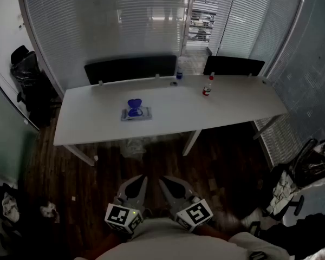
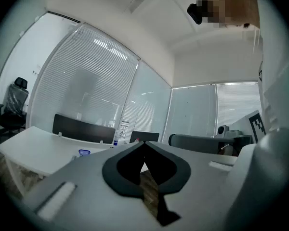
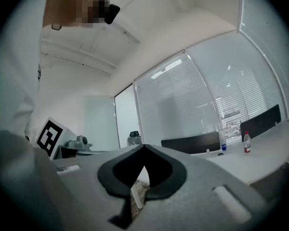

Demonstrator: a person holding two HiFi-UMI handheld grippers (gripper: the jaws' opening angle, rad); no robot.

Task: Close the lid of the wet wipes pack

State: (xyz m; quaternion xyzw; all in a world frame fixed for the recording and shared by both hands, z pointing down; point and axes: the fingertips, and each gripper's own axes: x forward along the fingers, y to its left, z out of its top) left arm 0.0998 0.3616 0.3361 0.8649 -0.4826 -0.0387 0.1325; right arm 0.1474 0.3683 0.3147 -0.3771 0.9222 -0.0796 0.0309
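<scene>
— Why are both tools tucked in so low?

— My guess is nothing has begun. The left gripper (image 2: 144,142) and right gripper (image 3: 144,147) hang close to the person's body, above the floor (image 1: 216,161) and well apart from the bench (image 1: 233,104). They point roughly toward it.

— Anything in the fingers (image 2: 197,153)?

— No. On each gripper the tips are pressed together and only a bare gap shows behind them, so both are clenched on nothing.

— And the pack?

— The pack (image 1: 136,114) lies flat on the bench, left of centre and nearer the front edge. Its blue lid (image 1: 134,105) stands up, so the opening is uncovered. That is the step left to do.

— Can you see wipes inside?

— Too far off to tell.

— Other containers?

— Two bottles near the far edge, one red-capped (image 1: 207,89) and one blue (image 1: 179,76). Both stand upright, well apart from the pack. Their contents are too small to make out.

— What does the next move need?

— Probably stepping closer, then pressing the lid down.
</scene>
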